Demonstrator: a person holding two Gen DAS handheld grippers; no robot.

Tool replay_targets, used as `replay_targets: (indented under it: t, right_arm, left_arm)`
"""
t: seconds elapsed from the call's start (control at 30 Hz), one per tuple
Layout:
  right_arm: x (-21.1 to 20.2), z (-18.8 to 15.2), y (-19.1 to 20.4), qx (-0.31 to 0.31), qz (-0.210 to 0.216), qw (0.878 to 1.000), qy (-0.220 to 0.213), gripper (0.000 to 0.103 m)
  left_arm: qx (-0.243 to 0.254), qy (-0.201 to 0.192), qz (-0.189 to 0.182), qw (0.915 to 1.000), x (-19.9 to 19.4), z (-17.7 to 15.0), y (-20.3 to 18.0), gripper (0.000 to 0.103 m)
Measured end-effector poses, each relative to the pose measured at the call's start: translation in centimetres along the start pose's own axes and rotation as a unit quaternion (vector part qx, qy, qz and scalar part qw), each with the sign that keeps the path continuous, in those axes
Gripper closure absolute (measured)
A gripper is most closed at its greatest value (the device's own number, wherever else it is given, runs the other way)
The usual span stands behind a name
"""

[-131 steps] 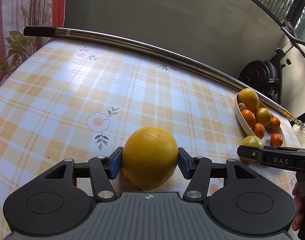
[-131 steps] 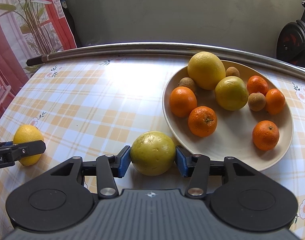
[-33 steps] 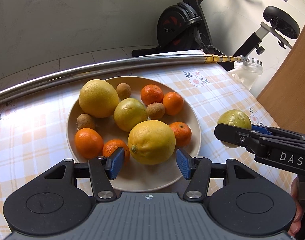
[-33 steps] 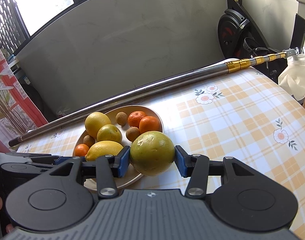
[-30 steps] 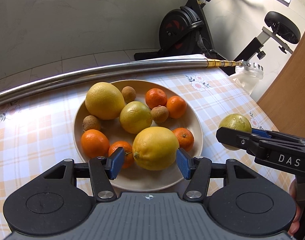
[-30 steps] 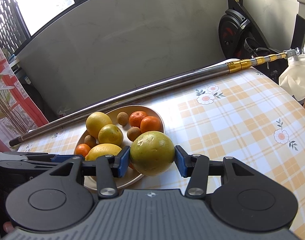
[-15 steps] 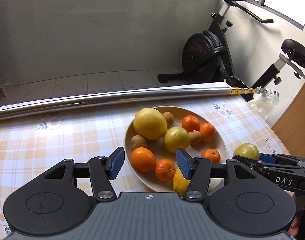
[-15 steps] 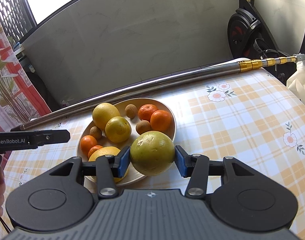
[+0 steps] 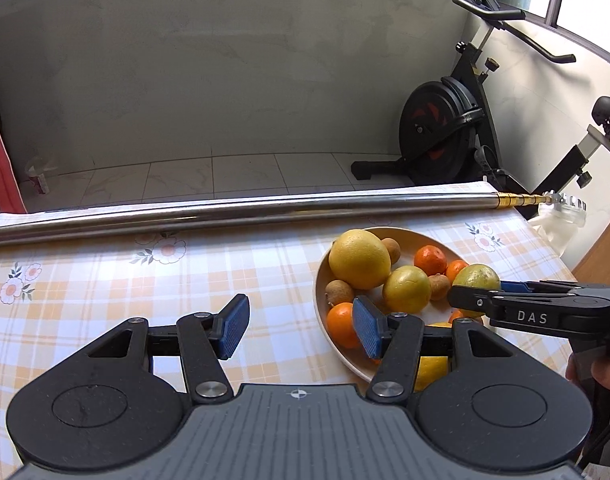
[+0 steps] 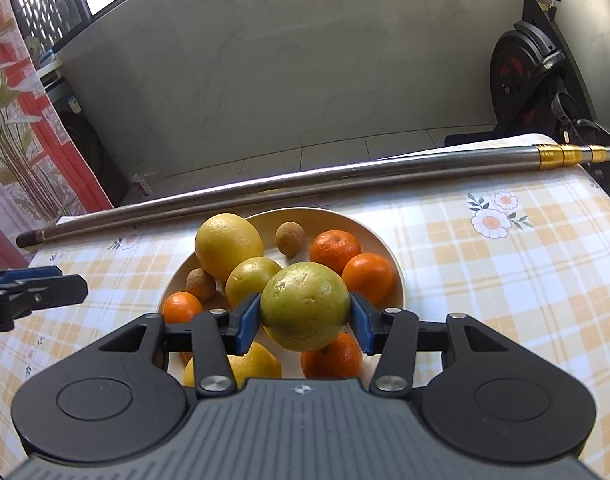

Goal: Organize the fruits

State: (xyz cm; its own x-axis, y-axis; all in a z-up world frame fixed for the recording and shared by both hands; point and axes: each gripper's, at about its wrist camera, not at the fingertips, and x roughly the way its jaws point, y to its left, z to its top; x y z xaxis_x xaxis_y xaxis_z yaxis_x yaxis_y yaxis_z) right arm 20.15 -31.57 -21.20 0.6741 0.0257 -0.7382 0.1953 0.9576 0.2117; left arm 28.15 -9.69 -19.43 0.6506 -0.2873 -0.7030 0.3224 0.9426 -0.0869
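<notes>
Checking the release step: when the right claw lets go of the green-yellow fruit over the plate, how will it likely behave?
The green-yellow fruit is round, so it will probably roll on release. The shallow plate is already crowded, so neighbouring fruit may stop it. Its rind looks firm between the right claw pads, with no visible denting, so likely sturdy.

Five tangerines (image 10: 334, 251), three longans (image 10: 289, 238)

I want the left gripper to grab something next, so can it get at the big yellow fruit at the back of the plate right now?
Probably yes. The left gripper is open and empty, and the big yellow fruit sits exposed on top. The right gripper, holding the green fruit over the plate, crowds that side.
</notes>
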Motion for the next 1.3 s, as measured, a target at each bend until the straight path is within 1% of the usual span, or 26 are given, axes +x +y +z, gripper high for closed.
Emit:
replay_targets:
  t: [0.17, 0.37, 0.5, 0.7, 0.73, 0.8, 0.83, 0.87, 0.9, 1.03, 1.17, 1.23, 1.3]
  right_arm:
    - [1.0, 0.1, 0.4, -0.025, -0.001, 1.0, 0.019, 0.053]
    - [1.4, 0.0, 0.6, -0.033, 0.0, 0.999, 0.027, 0.053]
    - [1.5, 0.0, 0.9, -0.034, 0.008, 0.999, 0.036, 0.052]
    - [0.9, -0.1, 1.3, -0.032, -0.002, 0.999, 0.036, 0.051]
    - [0.8, 0.0, 1.3, -0.032, -0.003, 0.999, 0.037, 0.05]
    - [0.5, 0.0, 1.5, -0.031, -0.011, 0.999, 0.04, 0.038]
    - [0.2, 0.0, 1.6, -0.032, -0.016, 0.999, 0.04, 0.035]
    - [0.0, -0.1, 1.7, -0.032, -0.019, 0.999, 0.038, 0.028]
    - [-0.3, -0.1, 1.8, -0.034, -0.018, 0.999, 0.037, 0.025]
    - [-1.3, -0.3, 2.3, -0.042, -0.016, 0.998, 0.035, 0.021]
    - [-2.5, -0.4, 2.5, -0.034, -0.017, 0.999, 0.027, 0.016]
    - [-3.3, -0.3, 2.6, -0.022, -0.018, 0.999, 0.025, 0.012]
    - [-4.2, -0.3, 2.7, -0.012, -0.02, 1.0, 0.019, 0.009]
  left_arm:
    - [-0.009, -0.001, 0.0, 1.0, -0.3, 0.0, 0.7, 0.043]
    - [-0.013, -0.001, -0.003, 0.9999, -0.4, -0.3, 0.8, 0.043]
    - [-0.011, -0.001, -0.004, 0.9999, -0.4, -0.4, 0.7, 0.043]
    - [-0.014, 0.002, -0.005, 0.9999, -0.6, -0.5, 0.8, 0.041]
    - [-0.015, 0.003, -0.005, 0.9999, -0.6, -0.5, 0.8, 0.038]
    - [-0.02, 0.003, -0.008, 0.9998, -0.8, -0.4, 0.9, 0.034]
    - [-0.022, 0.002, -0.011, 0.9997, -0.9, -0.4, 1.0, 0.032]
    - [-0.025, 0.002, -0.016, 0.9996, -1.1, -0.4, 1.0, 0.031]
    - [-0.029, 0.002, -0.022, 0.9993, -1.2, -0.3, 1.1, 0.028]
    - [-0.033, -0.003, -0.028, 0.9991, -1.9, -0.2, 1.1, 0.024]
    - [-0.026, -0.012, -0.017, 0.9994, -2.8, -0.1, 0.9, 0.021]
    - [-0.021, -0.012, -0.011, 0.9997, -3.3, 0.0, 1.0, 0.015]
    - [-0.011, -0.007, -0.002, 0.9999, -3.8, 0.2, 0.9, 0.013]
